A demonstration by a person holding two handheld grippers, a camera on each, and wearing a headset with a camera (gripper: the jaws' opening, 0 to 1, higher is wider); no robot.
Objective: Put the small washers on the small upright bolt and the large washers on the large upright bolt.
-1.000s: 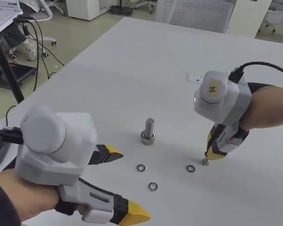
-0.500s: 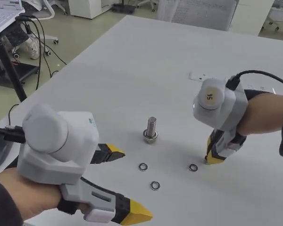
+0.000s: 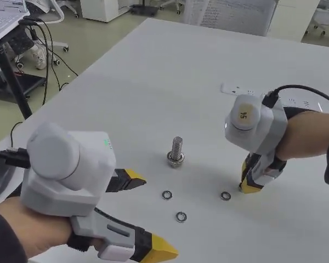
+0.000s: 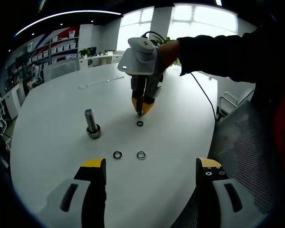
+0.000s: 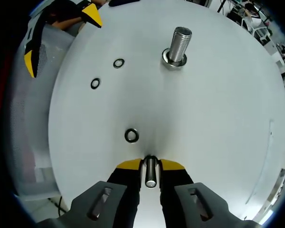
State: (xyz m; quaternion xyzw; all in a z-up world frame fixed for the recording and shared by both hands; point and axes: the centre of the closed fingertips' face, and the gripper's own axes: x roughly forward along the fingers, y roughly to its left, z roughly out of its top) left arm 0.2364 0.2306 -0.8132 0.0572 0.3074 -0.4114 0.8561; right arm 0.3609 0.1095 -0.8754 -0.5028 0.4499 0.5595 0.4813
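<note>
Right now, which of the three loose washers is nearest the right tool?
The lone washer just beside the right tool, which grips the small bolt. The other two washers lie together farther off, near the large bolt.

Bright even daylight, soft shadows, fisheye-warped edges

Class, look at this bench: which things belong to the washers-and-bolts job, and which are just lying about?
Part of the job:
large bolt, upright
small bolt, clamped in the right gripper
three loose washers
left gripper, open

Just lying about:
white strip on the table
laptop
cables
</note>
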